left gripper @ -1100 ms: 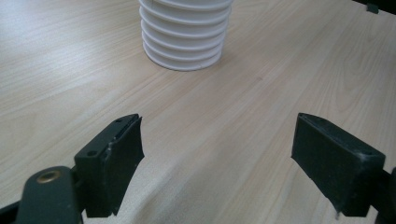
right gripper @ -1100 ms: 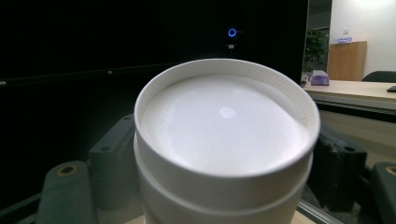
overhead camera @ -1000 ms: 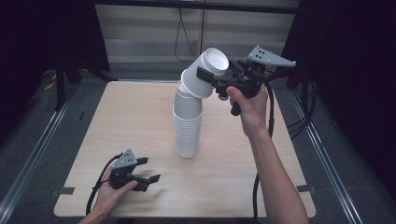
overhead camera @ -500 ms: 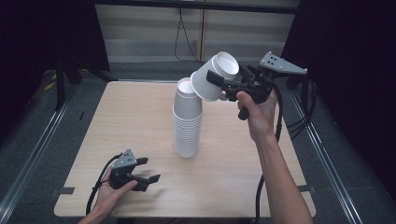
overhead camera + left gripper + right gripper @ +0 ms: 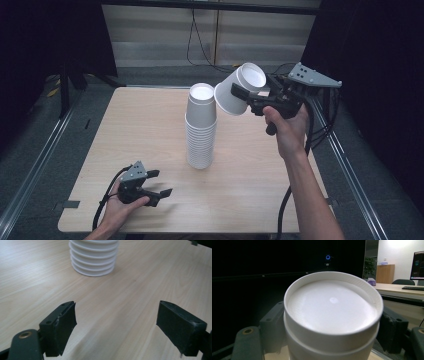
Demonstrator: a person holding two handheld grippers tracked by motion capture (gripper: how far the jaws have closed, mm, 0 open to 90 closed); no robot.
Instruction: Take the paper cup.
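Cup removal is under way: right hand-held gripper grasps one paper cup, tilted, just right of the stack mid-tabletop; many cups remain. Left hand-held gripper rests released, near left.

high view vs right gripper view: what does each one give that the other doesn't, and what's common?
High view: the cup stack on the table, and the left claw open near the table's front edge. Right gripper view: a lit office behind, with a monitor and a wooden cabinet. Both: the right claw shut on a white cup.
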